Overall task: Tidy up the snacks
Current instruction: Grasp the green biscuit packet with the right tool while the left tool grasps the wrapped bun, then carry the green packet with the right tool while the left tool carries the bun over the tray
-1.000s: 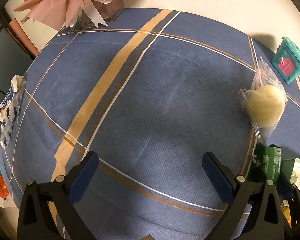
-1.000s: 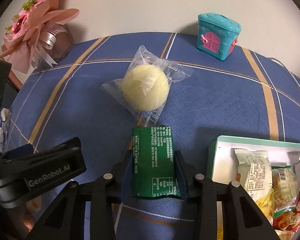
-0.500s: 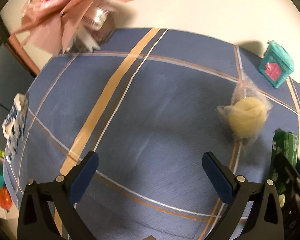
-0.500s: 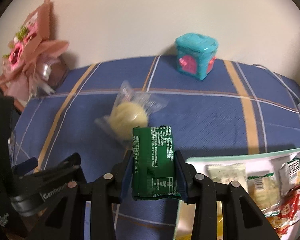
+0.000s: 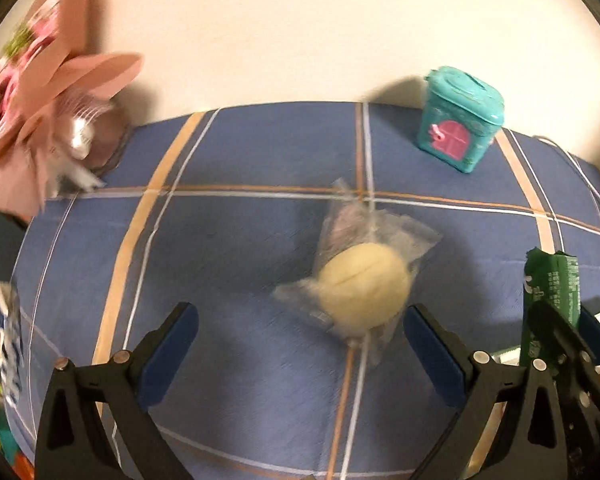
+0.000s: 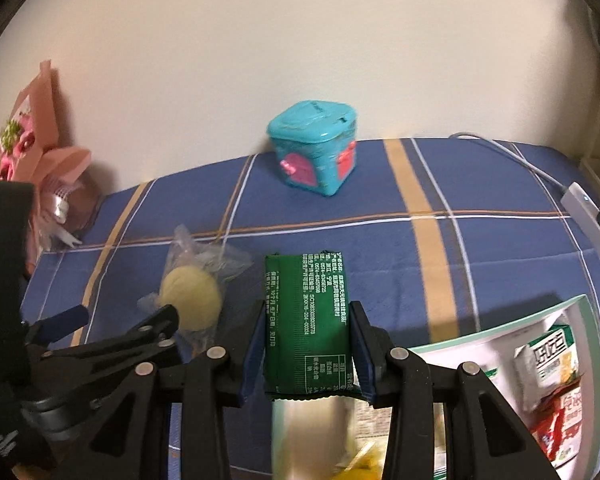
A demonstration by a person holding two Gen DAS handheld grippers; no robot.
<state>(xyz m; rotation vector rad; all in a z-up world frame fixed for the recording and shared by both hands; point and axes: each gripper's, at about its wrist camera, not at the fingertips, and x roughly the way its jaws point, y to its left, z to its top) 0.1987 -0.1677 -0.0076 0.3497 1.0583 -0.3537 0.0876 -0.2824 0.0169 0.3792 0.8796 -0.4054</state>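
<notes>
My right gripper (image 6: 308,320) is shut on a green snack packet (image 6: 306,320) and holds it above the table, beside the white snack box (image 6: 496,340) that holds several packets. The packet also shows at the right of the left wrist view (image 5: 552,292). A round yellow bun in a clear bag (image 5: 364,292) lies on the blue plaid tablecloth (image 5: 240,220), just ahead of my open, empty left gripper (image 5: 300,336), nearer its right finger. The bun also shows in the right wrist view (image 6: 192,296), with the left gripper (image 6: 116,320) in front of it.
A teal toy house box (image 5: 458,120) stands at the back by the wall. A pink bouquet (image 5: 40,112) lies at the back left. A blue-white packet (image 5: 4,340) hangs at the table's left edge. A white charger and cable (image 6: 584,216) lie at the right.
My right gripper has lifted the green packet and swung right over the snack box. My left gripper has moved right toward the bun, which now lies just ahead of its fingers.
</notes>
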